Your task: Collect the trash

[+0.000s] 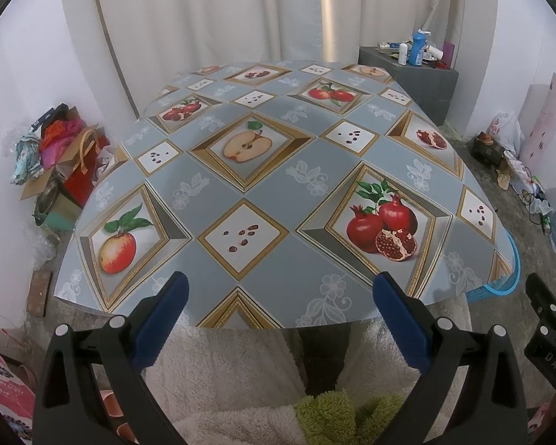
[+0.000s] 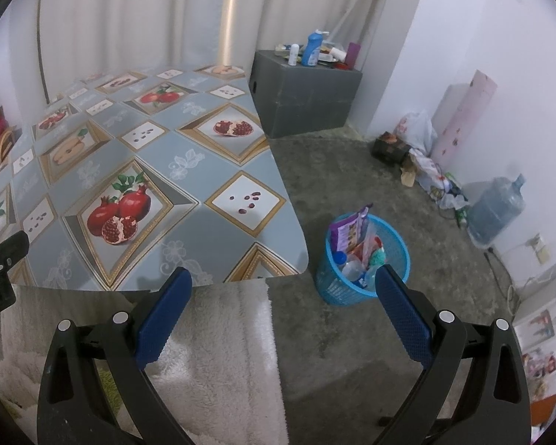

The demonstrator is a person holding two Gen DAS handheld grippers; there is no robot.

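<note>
Fruit-print vinyl tablecloth table (image 1: 278, 185) lies ahead of left gripper (image 1: 280, 315), fingers spread wide, nothing betw. Right gripper (image 2: 283, 311) level, also wide open; blue plastic mesh bin (image 2: 337, 289) w/ wrappers and bottles just beyond right finger (image 2: 404, 315).

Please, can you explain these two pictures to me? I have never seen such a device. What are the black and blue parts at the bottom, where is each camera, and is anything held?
A person holds one tool in each hand. Each picture comes from a camera on a tool, looking forward along its two blue fingers. The left hand-held gripper faces the table, whose fruit-patterned cloth carries nothing. The right hand-held gripper looks past the table's corner to a blue basket on the floor, already filled with wrappers and bottles. Both grippers are open and hold nothing. The white fluffy fabric below is probably the person's clothing.
</note>
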